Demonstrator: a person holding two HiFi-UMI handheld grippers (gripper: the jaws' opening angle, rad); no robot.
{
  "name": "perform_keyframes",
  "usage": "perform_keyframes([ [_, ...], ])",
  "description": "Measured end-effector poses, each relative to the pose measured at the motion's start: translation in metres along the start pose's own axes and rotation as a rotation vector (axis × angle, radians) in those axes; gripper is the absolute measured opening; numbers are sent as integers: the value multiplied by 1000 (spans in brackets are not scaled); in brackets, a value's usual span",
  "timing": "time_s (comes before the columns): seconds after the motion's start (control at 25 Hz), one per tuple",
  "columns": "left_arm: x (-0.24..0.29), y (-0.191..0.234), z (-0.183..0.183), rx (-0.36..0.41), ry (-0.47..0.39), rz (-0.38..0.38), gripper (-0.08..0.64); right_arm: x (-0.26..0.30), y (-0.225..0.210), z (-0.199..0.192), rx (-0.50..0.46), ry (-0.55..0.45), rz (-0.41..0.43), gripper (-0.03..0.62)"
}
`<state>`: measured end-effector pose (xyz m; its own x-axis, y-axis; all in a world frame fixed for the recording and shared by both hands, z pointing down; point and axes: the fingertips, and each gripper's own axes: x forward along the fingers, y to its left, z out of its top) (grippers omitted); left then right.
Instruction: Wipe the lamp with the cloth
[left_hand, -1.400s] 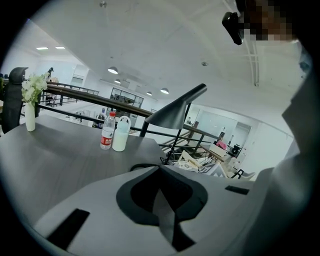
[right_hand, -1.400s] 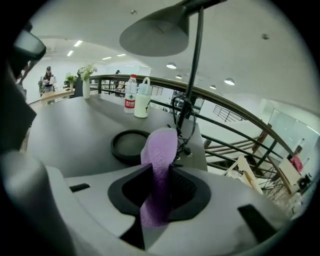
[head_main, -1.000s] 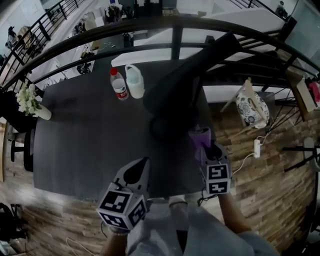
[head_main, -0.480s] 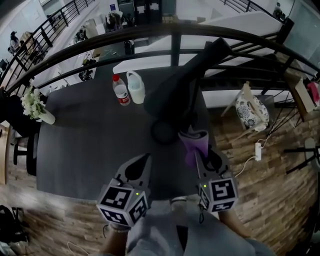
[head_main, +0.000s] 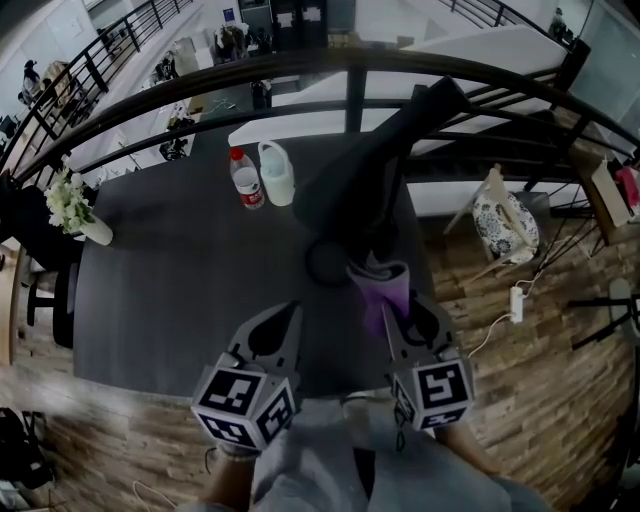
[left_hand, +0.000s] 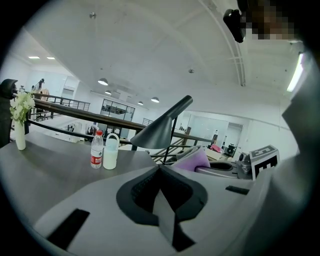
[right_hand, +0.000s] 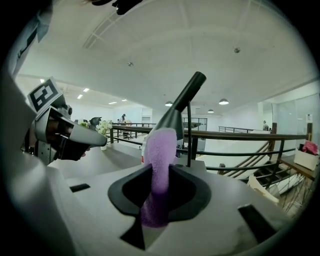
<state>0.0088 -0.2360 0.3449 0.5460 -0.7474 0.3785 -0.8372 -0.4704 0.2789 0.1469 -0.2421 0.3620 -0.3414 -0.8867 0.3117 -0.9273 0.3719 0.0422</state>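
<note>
Far left on the dark tabletop (head_main: 170, 290): white vase of white flowers (head_main: 72, 205), at the edge. At the back, a clear water bottle (head_main: 246, 180) with red cap and red label, and a white jug with handle (head_main: 278, 174) just to its right, both upright.

Left gripper (head_main: 292, 310) is over the near edge of the tabletop, jaws closed tip to tip with nothing between them; its own view shows the same (left_hand: 160, 169).

Black desk lamp (head_main: 350, 190) stands at the tabletop's right side, with its round base (head_main: 328, 262) on the surface, a cone shade and the arm tilted up to the right.

Purple cloth (head_main: 380, 284) is pinched in the right gripper (head_main: 386, 306), sticking up out of the jaws just beside the lamp base, on its right. In the right gripper view the cloth (right_hand: 161, 145) stands in front of the shade's lower edge (right_hand: 176, 120); cannot tell if they touch.

Right of the tabletop, on the wood floor: a chair with patterned cushion (head_main: 505, 220) and a white power strip (head_main: 516, 296).
</note>
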Motion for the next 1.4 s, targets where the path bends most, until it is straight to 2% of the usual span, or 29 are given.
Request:
perform_keyframes([
  [1.4,-8,0,-7,-12,4,3,9,-2,8,-3,-32,23,23,86],
])
